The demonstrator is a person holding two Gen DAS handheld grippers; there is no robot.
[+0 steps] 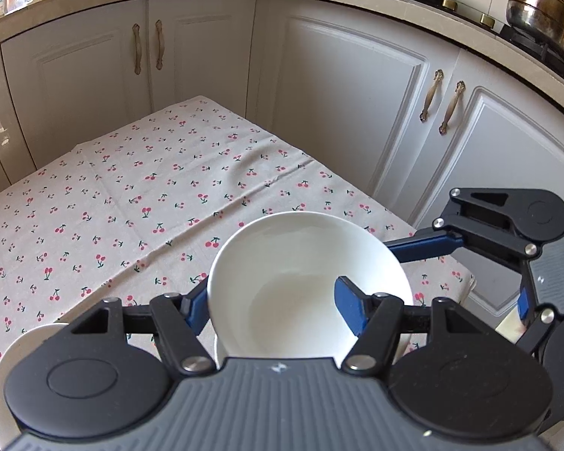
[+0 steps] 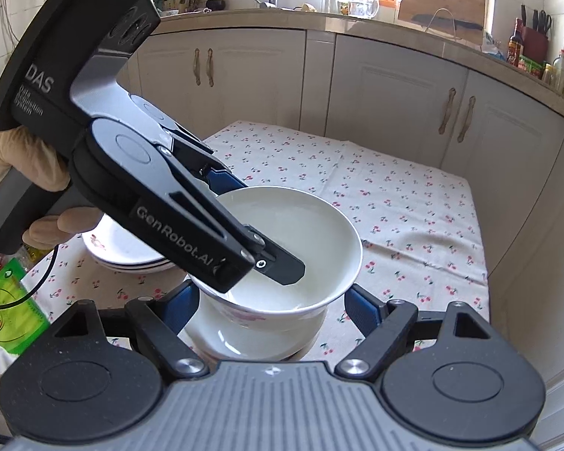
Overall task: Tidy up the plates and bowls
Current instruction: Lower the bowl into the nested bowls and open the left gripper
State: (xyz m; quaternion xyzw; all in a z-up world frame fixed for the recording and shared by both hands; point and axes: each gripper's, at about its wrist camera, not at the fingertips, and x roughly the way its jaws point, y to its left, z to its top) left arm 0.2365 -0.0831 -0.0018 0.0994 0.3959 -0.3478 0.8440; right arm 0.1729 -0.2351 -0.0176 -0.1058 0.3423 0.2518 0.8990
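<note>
My left gripper (image 1: 272, 300) is shut on the rim of a white bowl (image 1: 300, 263), one finger inside and one outside. In the right wrist view this white bowl (image 2: 312, 233) sits tilted in a second bowl (image 2: 244, 338) with a pink flower pattern on the cherry-print tablecloth (image 2: 413, 206). My right gripper (image 2: 270, 308) is open, its blue fingers either side of the lower bowl's base. A stack of white plates (image 2: 124, 248) lies to the left, partly hidden by the left gripper (image 2: 278, 263).
Grey kitchen cabinets (image 1: 338, 94) stand close behind the small table. The table's right edge (image 2: 481, 263) is near the bowls. A green packet (image 2: 11, 308) lies at the left. A steel pot (image 1: 545, 15) stands on the stove.
</note>
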